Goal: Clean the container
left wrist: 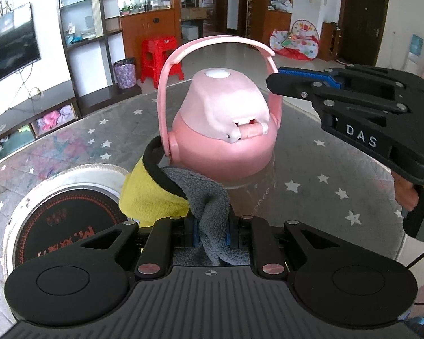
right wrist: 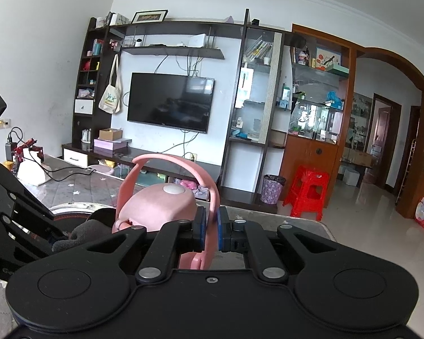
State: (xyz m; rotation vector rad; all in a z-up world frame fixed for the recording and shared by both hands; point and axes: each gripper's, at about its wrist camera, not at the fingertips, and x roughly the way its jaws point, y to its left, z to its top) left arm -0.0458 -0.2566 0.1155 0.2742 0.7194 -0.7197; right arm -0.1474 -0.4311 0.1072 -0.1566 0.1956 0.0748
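Note:
A pink bottle (left wrist: pixel 223 130) with a pale pink lid and a raised carry handle (left wrist: pixel 212 42) stands on the glass table. My left gripper (left wrist: pixel 211 234) is shut on a grey and yellow cloth (left wrist: pixel 209 197) that touches the bottle's left side. My right gripper (right wrist: pixel 211 227) is shut on the bottle's pink handle (right wrist: pixel 210 195); it also shows in the left wrist view (left wrist: pixel 277 80) at the handle's right side. The bottle's lid (right wrist: pixel 161 203) shows just left of the right gripper. The bottle's clear lower body is mostly hidden.
A round built-in hob (left wrist: pixel 62 214) with a steel ring lies at the left of the table (left wrist: pixel 325 169). A white object with cables (right wrist: pixel 32 172) sits at the table's far side. A red stool (right wrist: pixel 311 195) and a bin (right wrist: pixel 271 189) stand on the floor beyond.

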